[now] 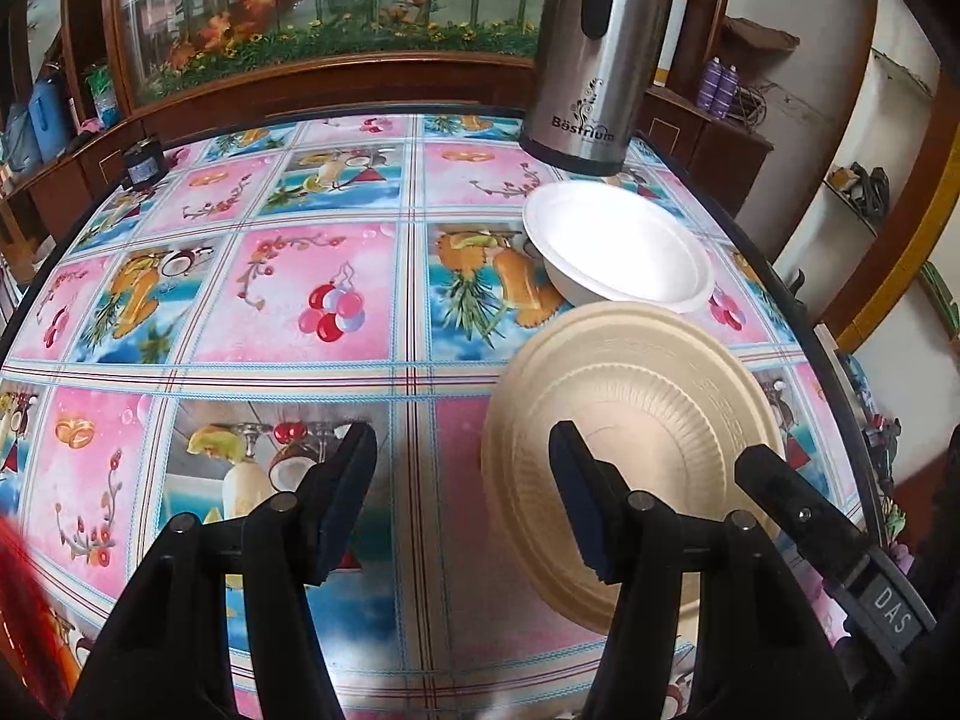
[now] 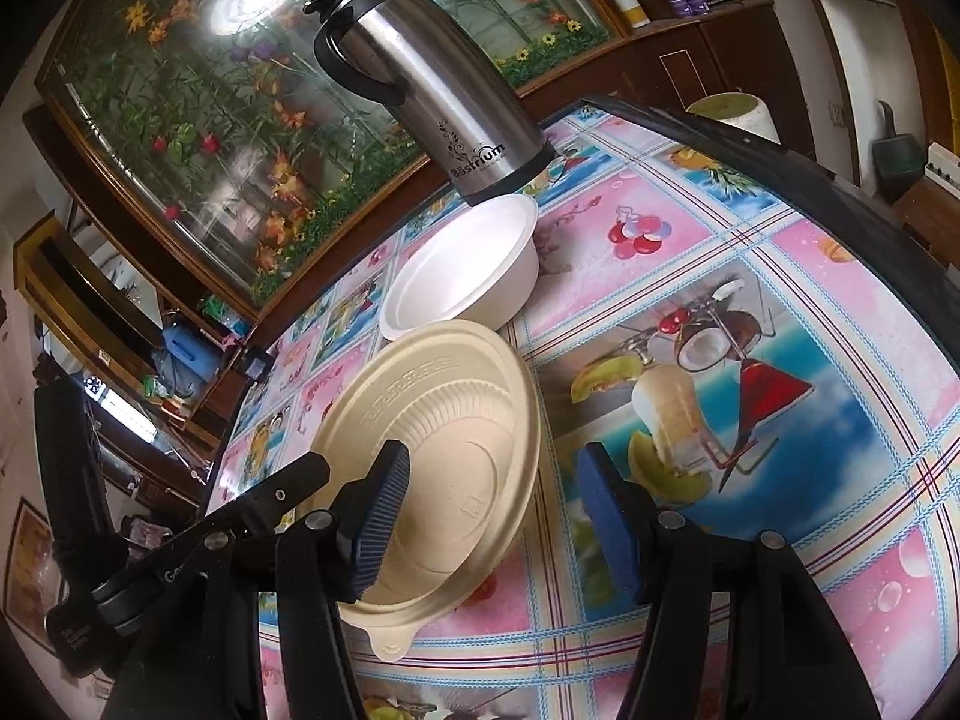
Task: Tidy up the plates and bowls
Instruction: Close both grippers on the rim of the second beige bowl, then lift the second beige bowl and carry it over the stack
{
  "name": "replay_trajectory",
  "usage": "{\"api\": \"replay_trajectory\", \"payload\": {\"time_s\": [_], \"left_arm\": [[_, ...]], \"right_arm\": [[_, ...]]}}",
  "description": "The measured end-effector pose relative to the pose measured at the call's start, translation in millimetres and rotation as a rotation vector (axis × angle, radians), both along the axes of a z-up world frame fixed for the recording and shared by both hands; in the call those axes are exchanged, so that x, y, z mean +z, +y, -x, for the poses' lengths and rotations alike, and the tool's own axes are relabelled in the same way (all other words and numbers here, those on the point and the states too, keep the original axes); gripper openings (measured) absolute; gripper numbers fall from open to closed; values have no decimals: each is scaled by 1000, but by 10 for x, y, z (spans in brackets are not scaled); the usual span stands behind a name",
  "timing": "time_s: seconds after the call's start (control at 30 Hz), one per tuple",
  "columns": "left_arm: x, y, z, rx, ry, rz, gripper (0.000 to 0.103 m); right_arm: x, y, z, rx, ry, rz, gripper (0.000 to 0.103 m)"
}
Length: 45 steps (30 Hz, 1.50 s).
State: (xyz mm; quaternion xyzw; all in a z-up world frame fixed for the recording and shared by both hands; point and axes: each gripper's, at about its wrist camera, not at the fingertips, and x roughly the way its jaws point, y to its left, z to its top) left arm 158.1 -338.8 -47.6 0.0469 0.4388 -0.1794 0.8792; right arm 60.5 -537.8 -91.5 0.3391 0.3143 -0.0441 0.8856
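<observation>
Both tools spread and empty, right tool (image 2: 492, 510) straddling beige plate (image 2: 432, 450) rim, left tool (image 1: 462, 480) alongside; risk: skidding it into white bowl (image 2: 462, 264), toppling flask (image 2: 432, 90).

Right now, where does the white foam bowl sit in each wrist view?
Left wrist: white foam bowl right of centre, above the beige ribbed bowl.
Right wrist: white foam bowl centre, above the beige one.
Shared landmark: steel vacuum flask directly behind it.
</observation>
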Motion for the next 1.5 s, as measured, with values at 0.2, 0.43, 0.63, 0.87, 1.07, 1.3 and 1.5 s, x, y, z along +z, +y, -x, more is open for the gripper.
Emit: {"api": "replay_trajectory", "payload": {"time_s": [0.2,0.43,0.63,0.87,1.07,1.3,1.5], "left_arm": [[-42,9,-30,-1,25,17,58],[-120,-33,-45,-17,51,18,58],[-194,-39,-67,-20,77,27,58],[-245,-62,-62,-23,77,15,58],[-295,-76,-72,-33,97,16,42],[-302,-87,-60,-61,112,47,16],[-299,-63,-68,-65,119,75,11]], "right_arm": [[-13,1,-6,-4,3,16,62],[-6,11,-12,1,-2,22,59],[-16,51,-45,18,8,32,56],[-48,59,-73,17,22,33,47],[-67,88,-102,25,31,33,31],[-56,153,-107,38,37,59,16],[-52,165,-109,37,41,77,16]]}}
